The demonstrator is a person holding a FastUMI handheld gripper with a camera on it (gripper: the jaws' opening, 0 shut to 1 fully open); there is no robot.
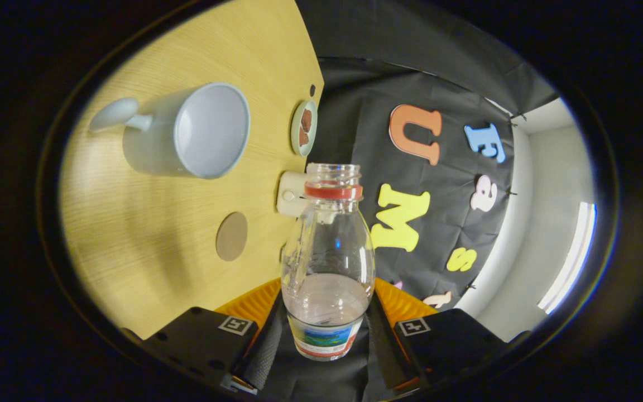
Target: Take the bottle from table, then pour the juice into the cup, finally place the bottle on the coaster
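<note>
A clear plastic bottle (pixel 327 262) with a red neck ring and no cap sits between my two fingers, and my gripper (pixel 326 329) is shut on its lower, labelled part. Clear liquid fills its lower part. The whole view is rolled, so the wooden table (pixel 148 234) stands tilted beside the bottle. A pale blue-grey cup (pixel 187 131) with a side handle stands on the table beyond the fingers, its inside showing. The round brown coaster (pixel 231 236) lies on the table between the cup and the fingers.
A small green dish (pixel 303 127) with something brown in it sits at the table's far edge. A small white object (pixel 291 194) lies at that edge, just behind the bottle's neck. The black booth wall hangs beyond the table.
</note>
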